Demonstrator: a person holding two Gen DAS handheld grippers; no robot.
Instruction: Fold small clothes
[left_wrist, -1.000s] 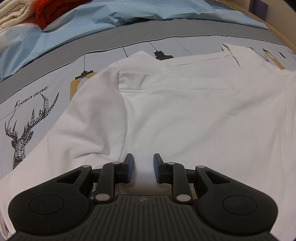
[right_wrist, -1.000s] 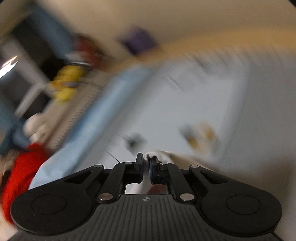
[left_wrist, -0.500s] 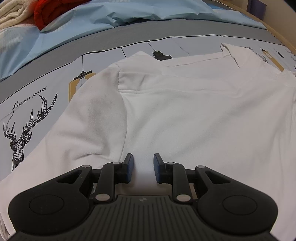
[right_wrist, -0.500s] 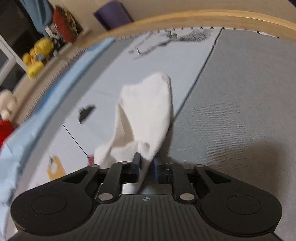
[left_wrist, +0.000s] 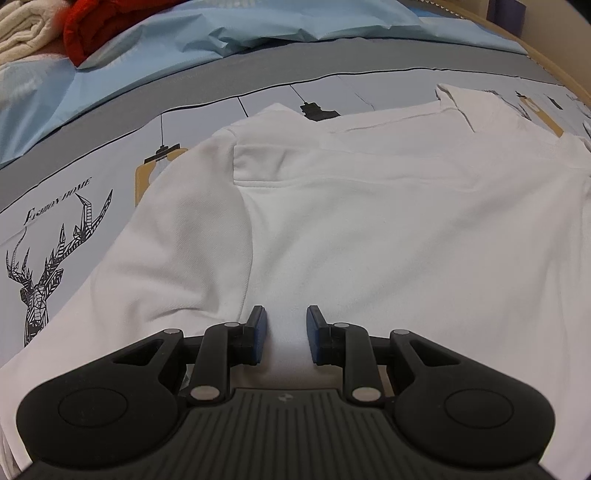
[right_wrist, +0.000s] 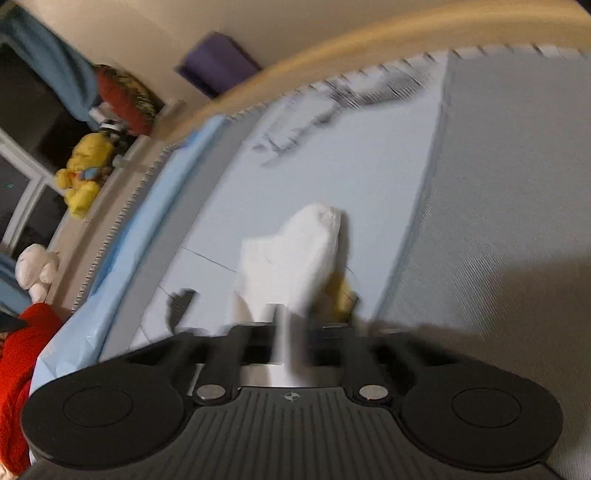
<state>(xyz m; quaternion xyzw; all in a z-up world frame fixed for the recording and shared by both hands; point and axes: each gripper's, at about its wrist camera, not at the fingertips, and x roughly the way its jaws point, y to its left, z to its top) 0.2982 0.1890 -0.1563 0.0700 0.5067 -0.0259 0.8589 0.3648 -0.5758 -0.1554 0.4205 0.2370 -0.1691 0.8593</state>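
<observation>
Bedsheet (left_wrist: 92, 177) under my shirt (left_wrist: 369, 229); left gripper (left_wrist: 284, 332) parted over it, right gripper (right_wrist: 291, 332) (blurred) pinching its cloth.

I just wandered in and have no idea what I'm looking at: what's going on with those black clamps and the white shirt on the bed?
A person is folding a white shirt spread on a printed bedsheet, with a handheld clamp in each hand. The left gripper hovers over the shirt's near edge, jaws apart, gripping nothing. The right gripper is pinched shut on a part of the shirt's white cloth, lifted off the sheet; the picture is blurred with motion.
</observation>
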